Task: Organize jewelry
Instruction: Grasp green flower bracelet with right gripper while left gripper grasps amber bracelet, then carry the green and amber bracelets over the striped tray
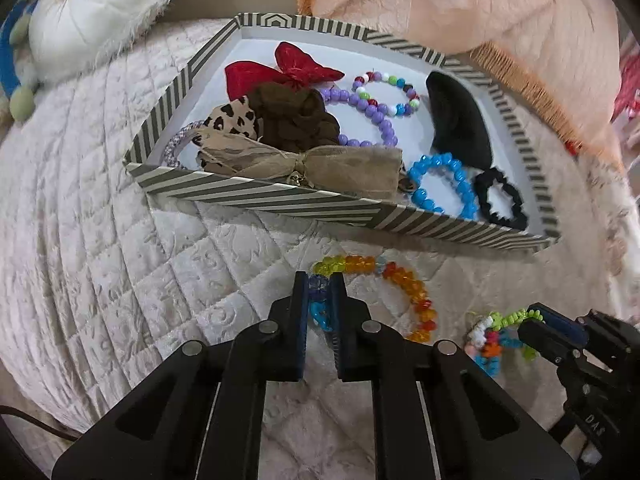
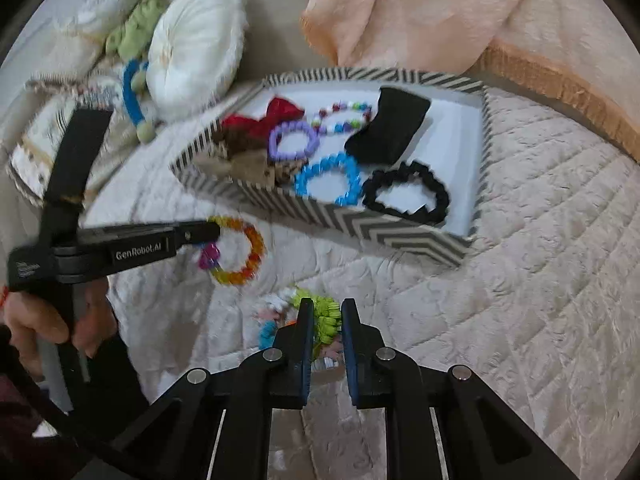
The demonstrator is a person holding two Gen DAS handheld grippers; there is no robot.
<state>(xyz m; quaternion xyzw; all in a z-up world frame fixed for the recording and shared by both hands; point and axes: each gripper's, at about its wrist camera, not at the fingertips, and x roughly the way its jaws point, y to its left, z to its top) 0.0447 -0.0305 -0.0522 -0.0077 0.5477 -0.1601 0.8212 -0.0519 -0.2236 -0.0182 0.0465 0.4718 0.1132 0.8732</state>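
A striped tray (image 1: 280,200) (image 2: 360,224) on the quilted bed holds bows, scrunchies and bead bracelets, among them a blue bracelet (image 1: 444,184) (image 2: 328,178) and a purple one (image 1: 368,116) (image 2: 292,142). My left gripper (image 1: 319,280) (image 2: 212,232) is shut on a rainbow bead bracelet (image 1: 408,288) (image 2: 240,252) that lies in front of the tray. My right gripper (image 2: 325,308) (image 1: 532,322) is shut on the green part of a multicoloured bracelet (image 2: 326,312) (image 1: 496,332) to the right of it.
A peach blanket (image 1: 460,12) (image 2: 420,8) lies behind the tray. White round cushions (image 1: 100,4) (image 2: 196,52) and a blue ring toy (image 2: 130,92) sit at the far left. A black pouch (image 1: 460,120) lies in the tray.
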